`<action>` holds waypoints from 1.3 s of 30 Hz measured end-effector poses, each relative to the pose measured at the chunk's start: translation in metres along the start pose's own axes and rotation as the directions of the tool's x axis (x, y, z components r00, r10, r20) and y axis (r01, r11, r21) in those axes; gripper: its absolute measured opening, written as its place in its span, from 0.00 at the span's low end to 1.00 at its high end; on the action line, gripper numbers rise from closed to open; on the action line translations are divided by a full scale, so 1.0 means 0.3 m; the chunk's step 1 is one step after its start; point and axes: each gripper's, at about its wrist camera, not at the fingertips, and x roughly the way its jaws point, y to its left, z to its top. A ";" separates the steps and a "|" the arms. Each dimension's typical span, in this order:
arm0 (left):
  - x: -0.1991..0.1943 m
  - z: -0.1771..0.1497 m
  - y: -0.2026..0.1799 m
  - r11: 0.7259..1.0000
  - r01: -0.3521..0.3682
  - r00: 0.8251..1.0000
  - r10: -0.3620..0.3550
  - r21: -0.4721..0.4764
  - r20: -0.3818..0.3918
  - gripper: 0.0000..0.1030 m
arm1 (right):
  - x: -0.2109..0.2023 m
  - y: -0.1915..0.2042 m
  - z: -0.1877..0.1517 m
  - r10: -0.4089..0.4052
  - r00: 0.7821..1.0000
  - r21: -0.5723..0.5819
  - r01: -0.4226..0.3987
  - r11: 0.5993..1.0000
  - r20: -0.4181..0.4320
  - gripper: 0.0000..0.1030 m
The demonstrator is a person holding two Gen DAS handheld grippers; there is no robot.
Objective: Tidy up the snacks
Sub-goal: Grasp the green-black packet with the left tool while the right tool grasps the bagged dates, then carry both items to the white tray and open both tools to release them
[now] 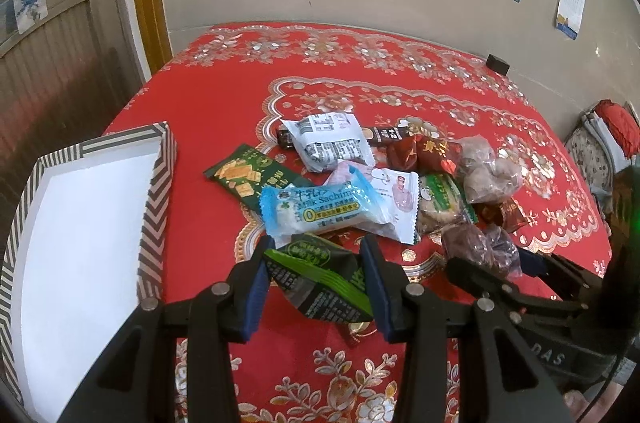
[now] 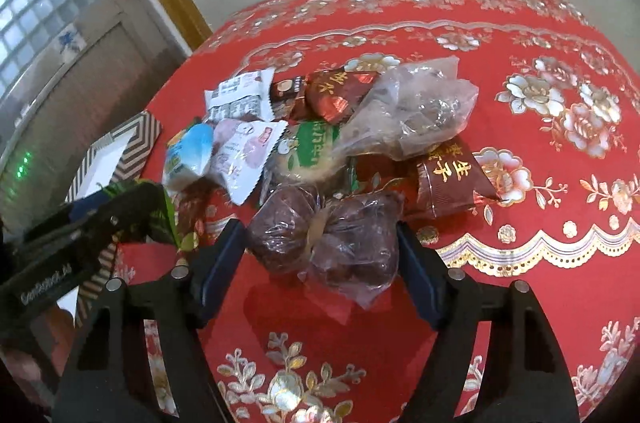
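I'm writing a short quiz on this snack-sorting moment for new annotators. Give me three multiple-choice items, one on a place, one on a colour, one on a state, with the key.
1. Where is the white box with the black-and-white striped rim?
A. left of the snack pile
B. right of the snack pile
C. on top of the pile

2. What colour is the flowered tablecloth?
A. blue
B. red
C. green

3. What is in the left gripper?
A. nothing
B. the light blue milk sachima packet
C. the dark green snack packet

Key:
1 A, in the left wrist view the box sits left of the pile.
2 B, red cloth with silver and gold flowers.
3 C, the jaws pinch the dark green snack packet from both sides; the light blue packet lies on the pile beyond.
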 end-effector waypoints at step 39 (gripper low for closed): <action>-0.114 0.082 0.635 0.948 -0.253 0.967 0.255 -0.191 -0.016 0.45 | 0.098 0.745 0.118 0.202 0.978 -0.474 -0.198 0.858 -0.042 0.72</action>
